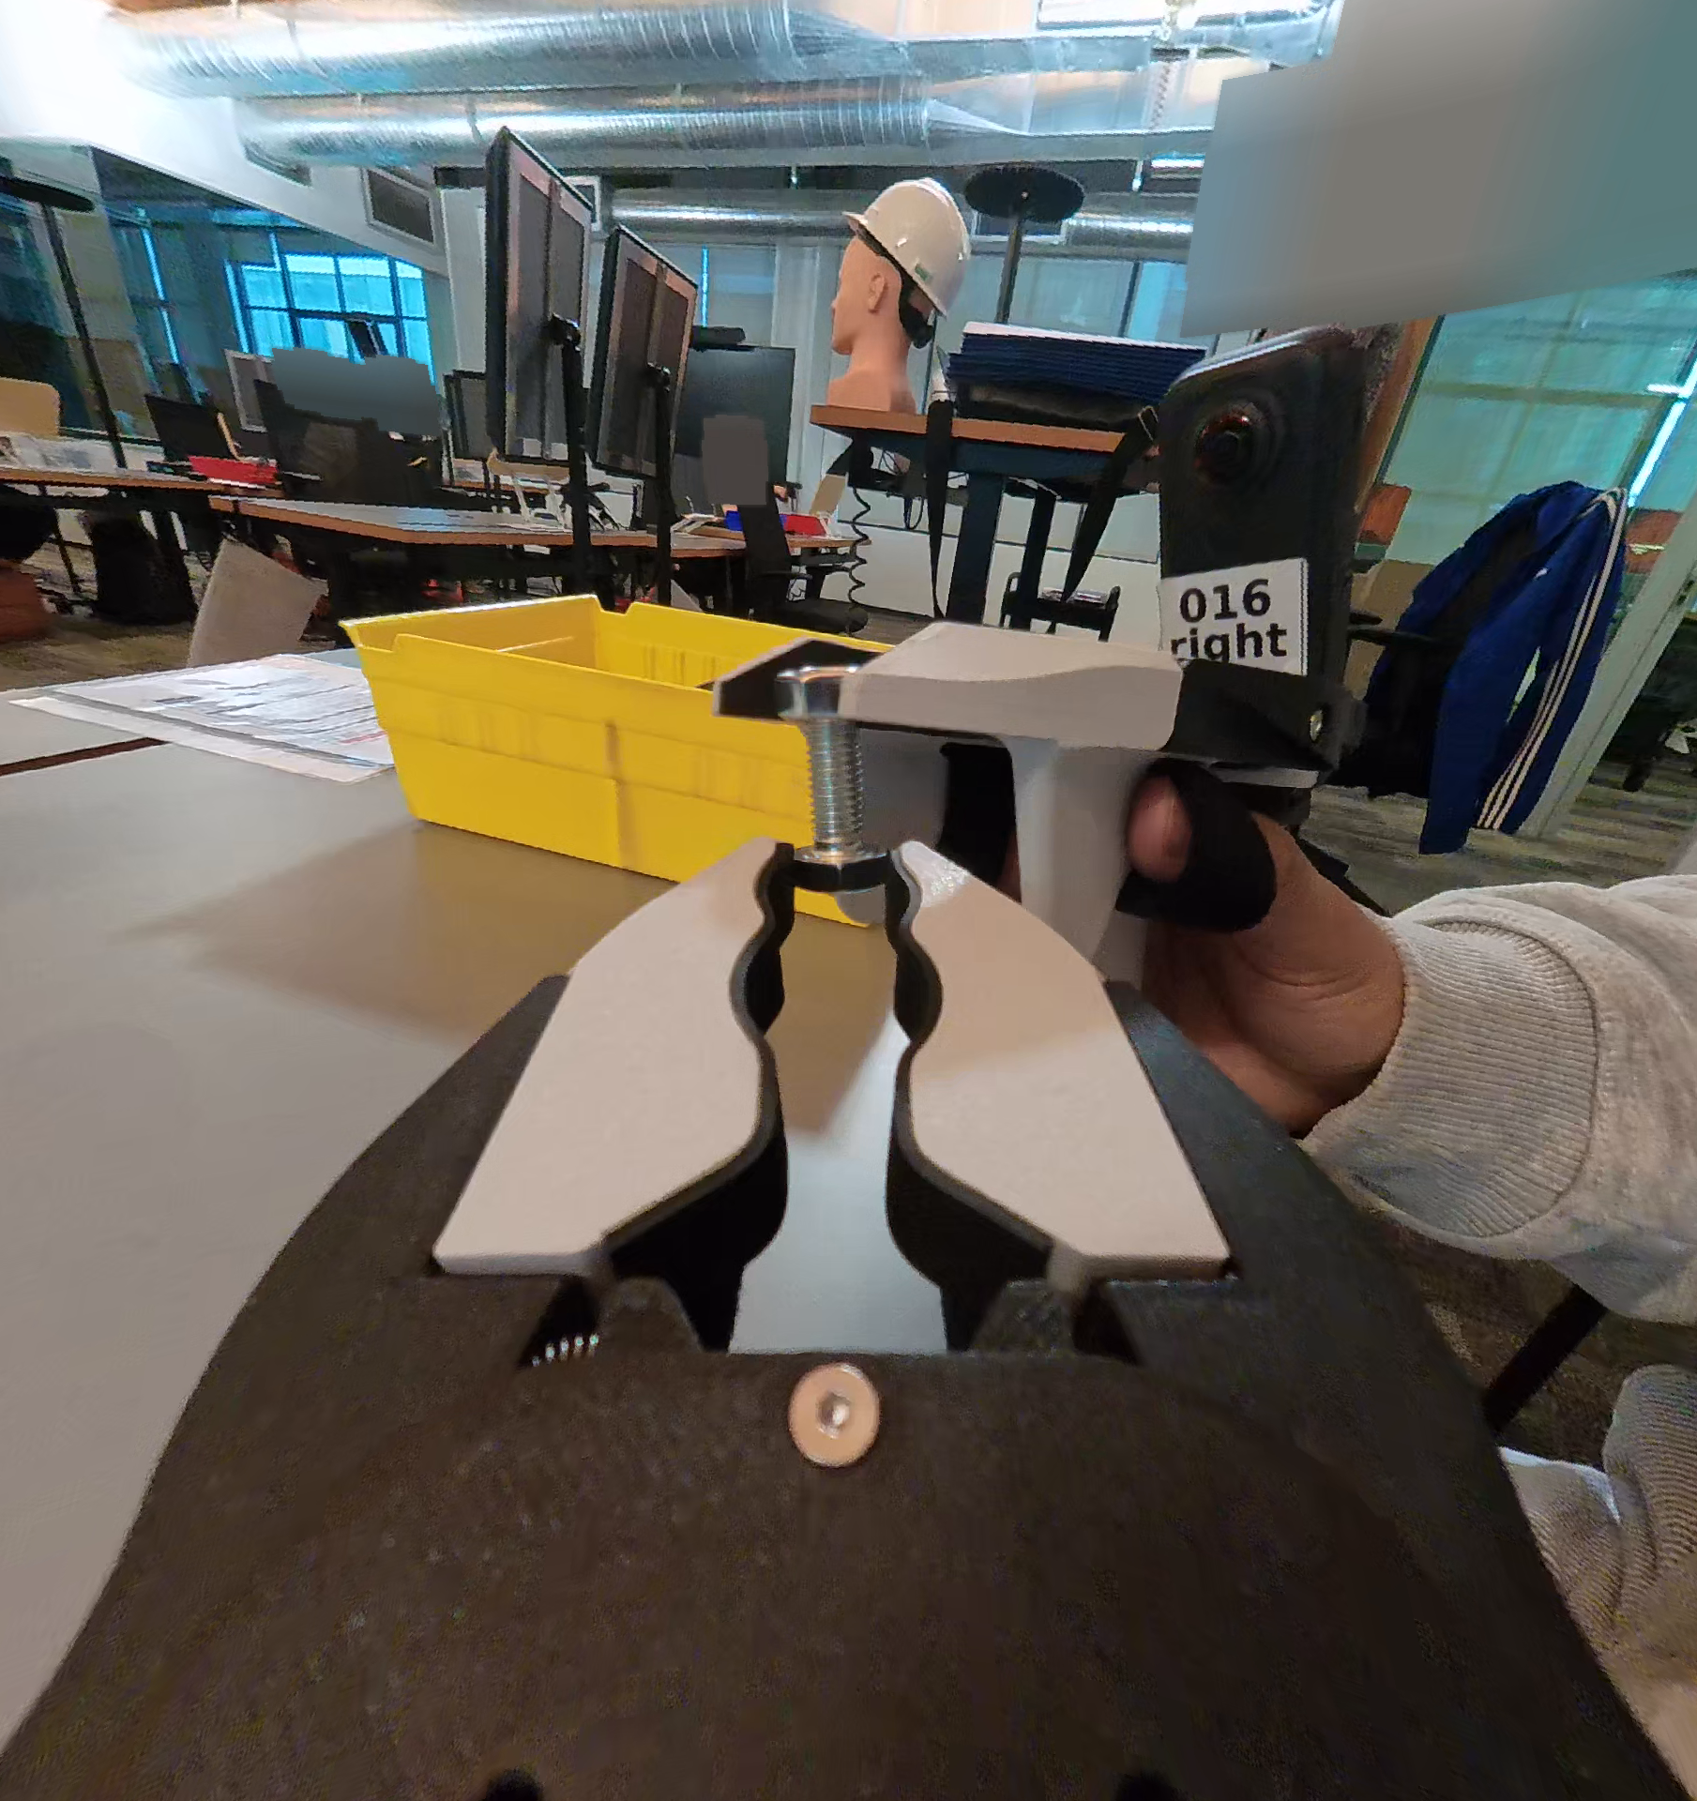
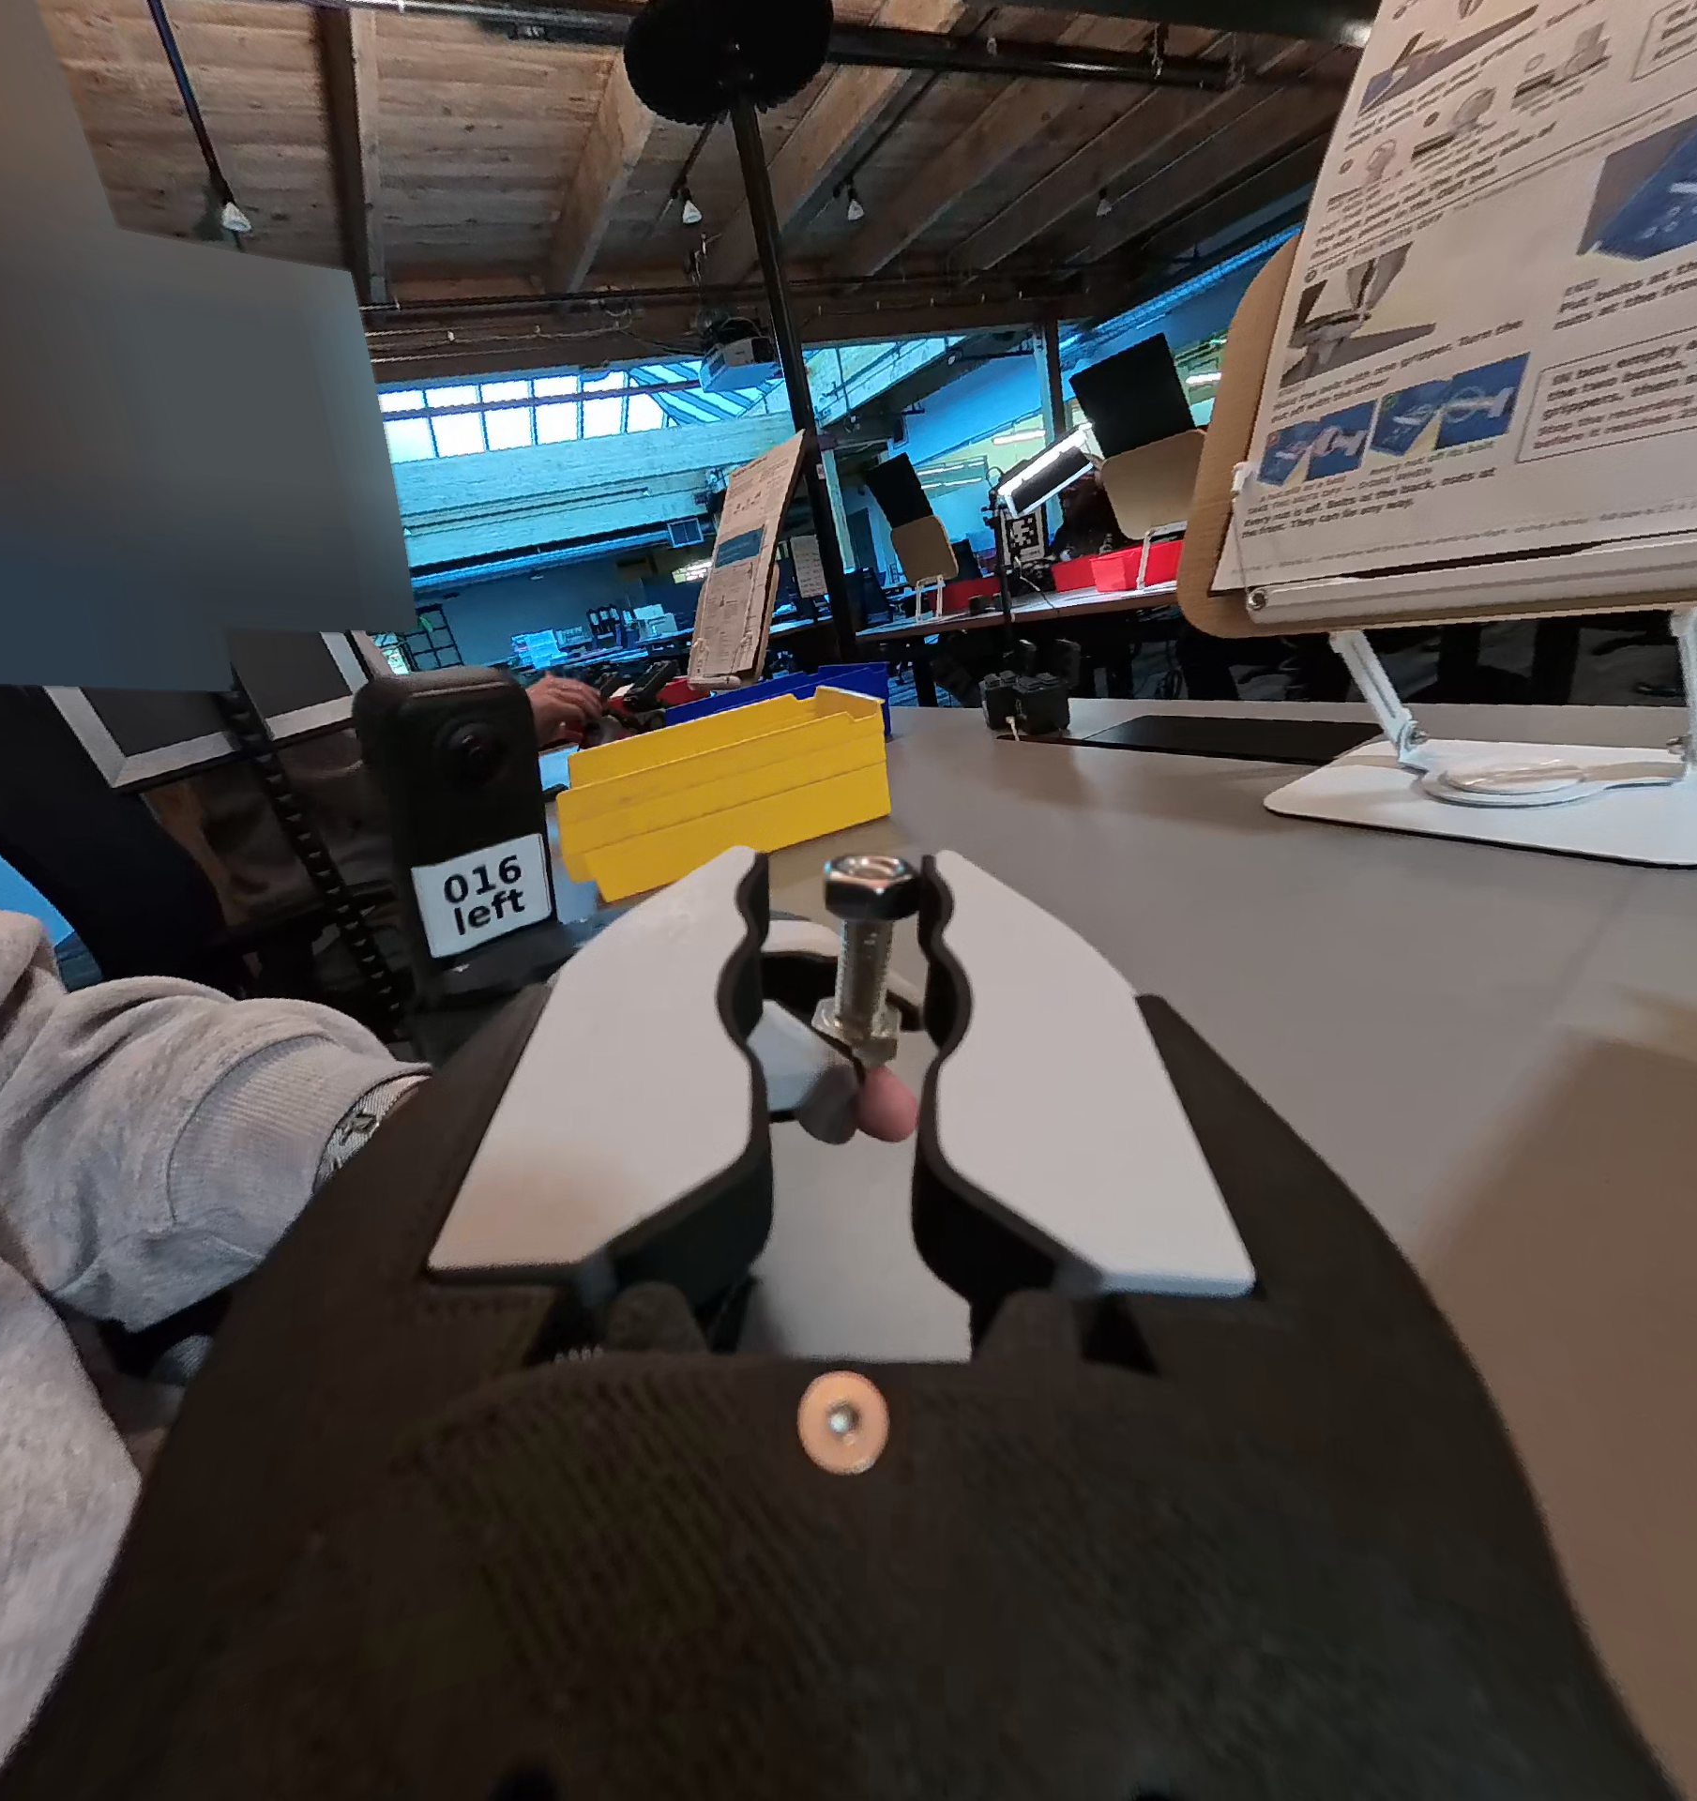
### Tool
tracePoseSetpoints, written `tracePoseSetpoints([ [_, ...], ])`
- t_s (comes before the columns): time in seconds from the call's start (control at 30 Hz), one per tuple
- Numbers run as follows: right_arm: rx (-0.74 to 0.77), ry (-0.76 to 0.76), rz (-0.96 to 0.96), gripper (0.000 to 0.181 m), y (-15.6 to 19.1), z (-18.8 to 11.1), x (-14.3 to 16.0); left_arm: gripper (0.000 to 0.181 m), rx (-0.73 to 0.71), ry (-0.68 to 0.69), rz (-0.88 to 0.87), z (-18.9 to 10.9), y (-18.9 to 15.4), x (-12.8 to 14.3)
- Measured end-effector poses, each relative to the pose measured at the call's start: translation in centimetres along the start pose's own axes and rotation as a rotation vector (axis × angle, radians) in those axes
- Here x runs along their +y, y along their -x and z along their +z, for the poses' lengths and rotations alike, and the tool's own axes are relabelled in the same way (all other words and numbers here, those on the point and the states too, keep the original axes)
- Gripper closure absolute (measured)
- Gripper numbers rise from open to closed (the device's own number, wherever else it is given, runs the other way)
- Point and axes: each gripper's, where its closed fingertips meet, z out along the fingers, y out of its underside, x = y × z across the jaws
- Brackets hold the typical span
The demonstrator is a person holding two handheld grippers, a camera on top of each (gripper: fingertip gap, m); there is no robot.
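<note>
Silver bolt, yellow bin, grey table, blue white-striped jacket.

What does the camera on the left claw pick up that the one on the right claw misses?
Only the left wrist view shows a mannequin head in a white hard hat, upright monitors and a blue jacket. Only the right wrist view shows an instruction sheet on a white stand and a wooden ceiling. Both show the yellow bin on the grey table and the bolt: the right claw grips its head, the left claw its nut.
</note>
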Motion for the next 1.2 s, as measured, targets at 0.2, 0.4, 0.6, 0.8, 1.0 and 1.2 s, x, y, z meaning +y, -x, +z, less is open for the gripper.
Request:
tracePoseSetpoints([
  [0.2,-0.002,0.012,-0.017,0.152,0.2,0.1,0.2,0.163,0.008,0.002,-0.004,0.0,-0.1,0.1],
  [0.4,0.022,-0.006,-0.047,0.149,-0.1,0.0,-0.2,0.163,-0.014,-0.032,-0.038,-0.3,0.6,-0.6],
  [0.6,0.026,-0.009,-0.048,0.148,-0.1,-0.1,-0.2,0.163,-0.057,-0.043,-0.078,-0.5,1.7,-0.7],
  [0.8,0.025,0.006,-0.085,0.145,0.2,0.2,0.1,0.163,-0.041,-0.021,-0.037,-0.3,1.1,-0.4],
  [1.0,0.006,0.030,-0.111,0.139,0.8,0.5,0.5,0.163,-0.008,0.019,-0.027,0.1,0.2,0.4],
  [1.2,-0.020,0.064,-0.120,0.139,1.4,0.8,1.1,0.163,-0.007,0.017,-0.022,0.1,0.2,0.3],
])
